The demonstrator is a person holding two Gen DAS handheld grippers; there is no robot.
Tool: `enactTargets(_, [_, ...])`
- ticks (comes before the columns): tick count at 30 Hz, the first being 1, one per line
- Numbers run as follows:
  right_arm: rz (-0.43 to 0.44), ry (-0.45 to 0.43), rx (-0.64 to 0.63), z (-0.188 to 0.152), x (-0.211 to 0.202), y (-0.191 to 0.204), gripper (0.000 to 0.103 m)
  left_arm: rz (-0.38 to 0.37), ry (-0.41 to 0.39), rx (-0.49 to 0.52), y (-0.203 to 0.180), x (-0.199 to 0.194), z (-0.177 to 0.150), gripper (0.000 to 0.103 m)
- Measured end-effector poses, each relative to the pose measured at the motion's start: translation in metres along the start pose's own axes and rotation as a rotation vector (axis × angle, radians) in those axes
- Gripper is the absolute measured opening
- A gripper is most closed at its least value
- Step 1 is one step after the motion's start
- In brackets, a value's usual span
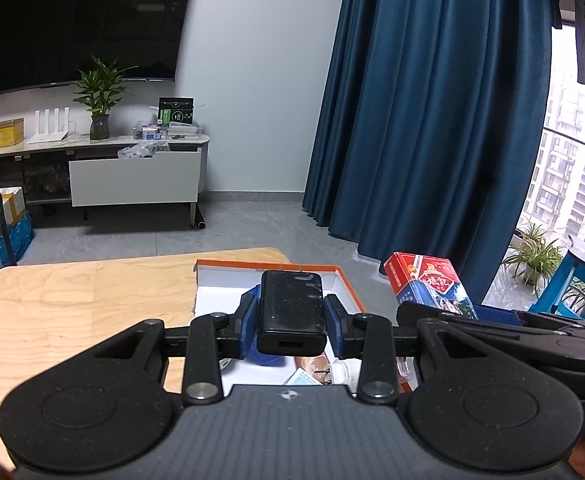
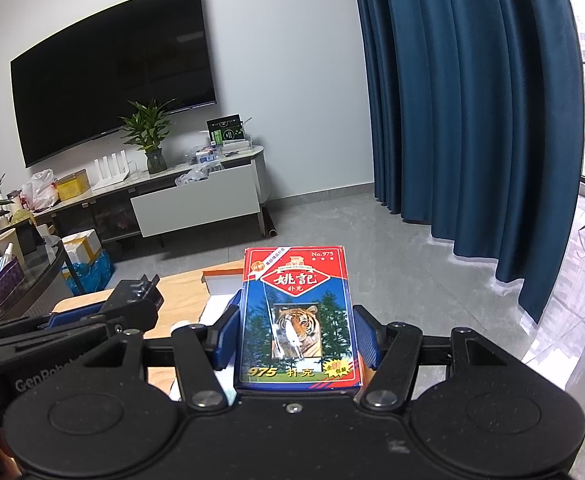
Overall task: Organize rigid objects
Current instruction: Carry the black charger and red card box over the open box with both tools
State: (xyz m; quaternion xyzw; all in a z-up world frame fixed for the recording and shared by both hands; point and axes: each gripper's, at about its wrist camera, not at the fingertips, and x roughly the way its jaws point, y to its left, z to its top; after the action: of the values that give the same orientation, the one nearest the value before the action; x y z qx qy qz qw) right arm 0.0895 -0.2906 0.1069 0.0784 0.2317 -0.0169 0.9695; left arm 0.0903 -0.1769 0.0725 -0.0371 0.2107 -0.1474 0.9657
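A: Black plastic, smooth and glossy: that was the charger [image 1: 291,310] you held in the left gripper [image 1: 291,322], fingers [image 1: 248,326] pinched narrow on its two long sides. It hung above the orange-rimmed box [image 1: 346,280], which sat on the wooden tabletop [image 1: 72,312]. Did you notice how little pad touched it?

B: Only the near half was between the pads. What was the risk?

A: You could have let it pivot. Most of its length stuck out forward, so a quick tilt or a bump on the box rim might have swung it out of your fingers and onto the small things already lying in the box.

B: And the right side?

A: Your right gripper [image 2: 297,340] held the card pack [image 2: 297,312] at a middling width, fingers [image 2: 366,340] on both long edges, clear of the tabletop and just right of the box. Its wrap looked slick, so I judged a slide likely if you eased the squeeze early.

B: Anything between the two?

A: The grippers were close, side by side. If you had brought both down into the box together, you could have knocked one against the other, or dropped the pack on the charger.
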Motion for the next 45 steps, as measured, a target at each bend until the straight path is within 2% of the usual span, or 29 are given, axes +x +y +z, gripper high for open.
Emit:
enactTargets(17, [0.003, 0.030, 0.003, -0.013, -0.002, -0.005, 0.071, -0.001, 0.028, -0.004, 0.001, 0.006, 0.001, 0.036])
enactTargets(45, [0.000, 0.092, 0.038, -0.016, 0.021, -0.014, 0.071, 0.006, 0.087, -0.015, 0.005, 0.024, -0.002, 0.036])
